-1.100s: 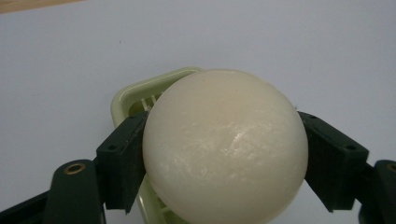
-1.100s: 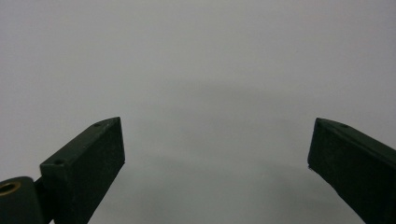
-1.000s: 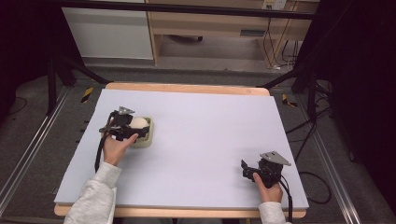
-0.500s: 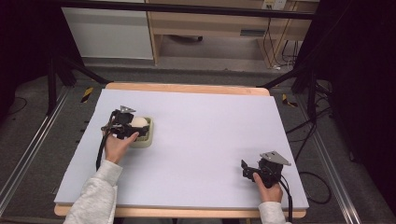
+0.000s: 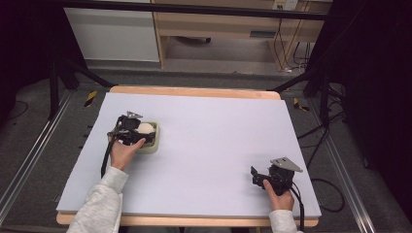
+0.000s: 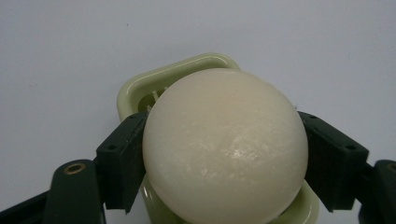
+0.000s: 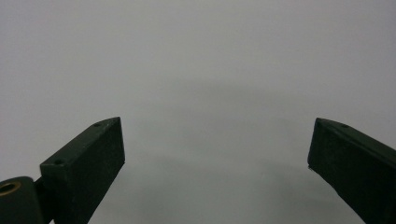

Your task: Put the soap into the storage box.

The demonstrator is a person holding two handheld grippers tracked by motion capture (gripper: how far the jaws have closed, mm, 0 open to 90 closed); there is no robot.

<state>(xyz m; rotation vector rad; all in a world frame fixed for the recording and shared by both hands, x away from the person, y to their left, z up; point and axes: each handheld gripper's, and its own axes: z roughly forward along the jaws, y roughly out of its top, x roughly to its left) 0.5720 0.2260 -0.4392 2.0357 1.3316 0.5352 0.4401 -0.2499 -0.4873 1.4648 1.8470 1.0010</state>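
High view: left hand-held gripper (image 5: 138,135) sits mid-left of frame at the green tray (image 5: 154,141). The right one (image 5: 260,177) idles lower right on the surface (image 5: 214,131).

Left gripper view: jaws pinch the ball (image 6: 225,144) just above the tray, probably seating or lifting it.

Right gripper view: jaws spread, nothing between them.

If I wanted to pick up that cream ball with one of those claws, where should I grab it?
Across its widest middle, a jaw on each side, coming from above: the ball is round and smooth and sits in a pale green dish. The left gripper holds it that way.
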